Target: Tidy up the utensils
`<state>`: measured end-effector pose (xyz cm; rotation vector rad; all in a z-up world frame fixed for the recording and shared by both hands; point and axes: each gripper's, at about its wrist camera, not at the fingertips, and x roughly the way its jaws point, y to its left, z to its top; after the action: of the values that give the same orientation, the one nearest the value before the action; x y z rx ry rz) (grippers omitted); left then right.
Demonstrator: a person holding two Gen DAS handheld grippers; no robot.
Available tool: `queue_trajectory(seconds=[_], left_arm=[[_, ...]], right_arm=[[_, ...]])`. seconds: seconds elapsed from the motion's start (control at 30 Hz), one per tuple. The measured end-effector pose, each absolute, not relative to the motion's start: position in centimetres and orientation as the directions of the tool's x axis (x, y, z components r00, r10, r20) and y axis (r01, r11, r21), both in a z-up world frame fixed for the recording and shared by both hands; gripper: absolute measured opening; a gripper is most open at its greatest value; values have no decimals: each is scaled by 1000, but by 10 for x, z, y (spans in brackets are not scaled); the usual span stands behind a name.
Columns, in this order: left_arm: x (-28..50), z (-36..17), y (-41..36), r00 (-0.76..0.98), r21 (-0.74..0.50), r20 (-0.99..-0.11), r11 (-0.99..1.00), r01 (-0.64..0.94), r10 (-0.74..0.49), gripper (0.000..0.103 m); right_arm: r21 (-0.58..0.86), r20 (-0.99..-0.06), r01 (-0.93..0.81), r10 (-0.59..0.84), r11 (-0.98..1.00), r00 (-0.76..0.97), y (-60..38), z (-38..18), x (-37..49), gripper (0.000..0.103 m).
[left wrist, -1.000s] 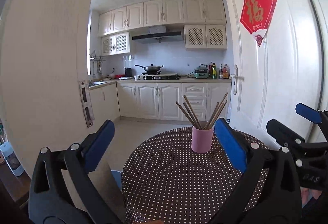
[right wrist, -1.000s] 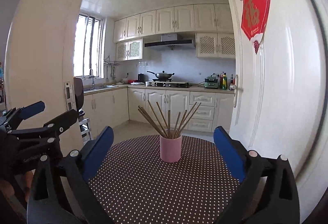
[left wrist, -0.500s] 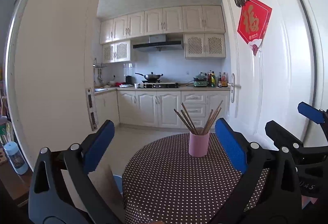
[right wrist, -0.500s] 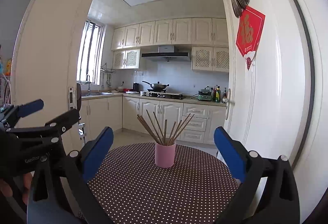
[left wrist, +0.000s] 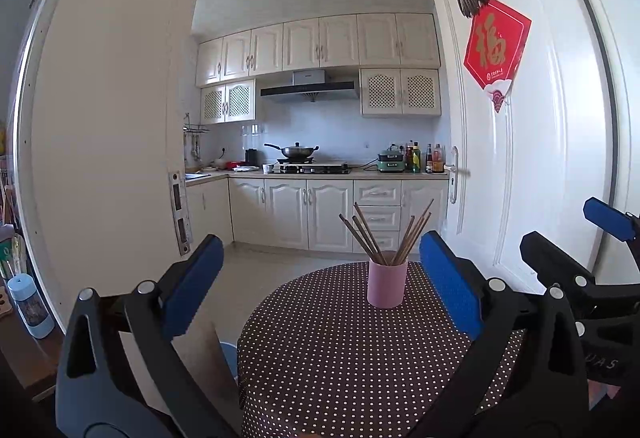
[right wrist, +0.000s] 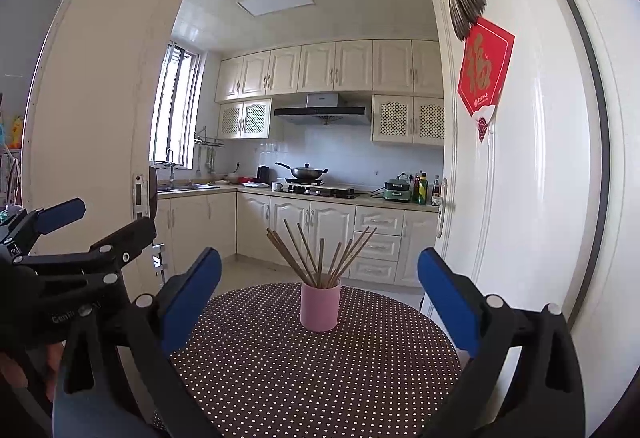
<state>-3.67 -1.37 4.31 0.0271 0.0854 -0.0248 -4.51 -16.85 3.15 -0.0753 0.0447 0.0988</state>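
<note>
A pink cup [left wrist: 386,285] stands upright on a round table with a dark polka-dot cloth [left wrist: 340,366]. Several wooden chopsticks [left wrist: 386,234] fan out of it. The cup also shows in the right wrist view [right wrist: 320,304] with its chopsticks [right wrist: 320,258]. My left gripper [left wrist: 320,282] is open and empty, held back from the table's near side. My right gripper [right wrist: 319,300] is open and empty, likewise back from the cup. The right gripper shows at the right edge of the left wrist view [left wrist: 580,278]; the left gripper shows at the left edge of the right wrist view [right wrist: 60,262].
An open white door [left wrist: 540,157] with a red decoration [left wrist: 496,49] stands right of the table. A white wall [left wrist: 104,157] is on the left. Kitchen cabinets and a counter [left wrist: 320,173] lie beyond. A light blue bottle [left wrist: 30,306] sits at far left.
Both grippers have pulled back and tilted up, so the cup and table look smaller and lower. Both stay open and empty. The cup has not moved.
</note>
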Motion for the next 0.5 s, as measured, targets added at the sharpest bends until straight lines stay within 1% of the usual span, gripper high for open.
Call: queue_trajectory(seconds=[0.5], left_arm=[[-34, 40, -13, 996, 26, -86, 999, 26, -24, 97]], right_arm=[[-70, -62, -97, 93, 993, 994, -165, 29, -44, 95]])
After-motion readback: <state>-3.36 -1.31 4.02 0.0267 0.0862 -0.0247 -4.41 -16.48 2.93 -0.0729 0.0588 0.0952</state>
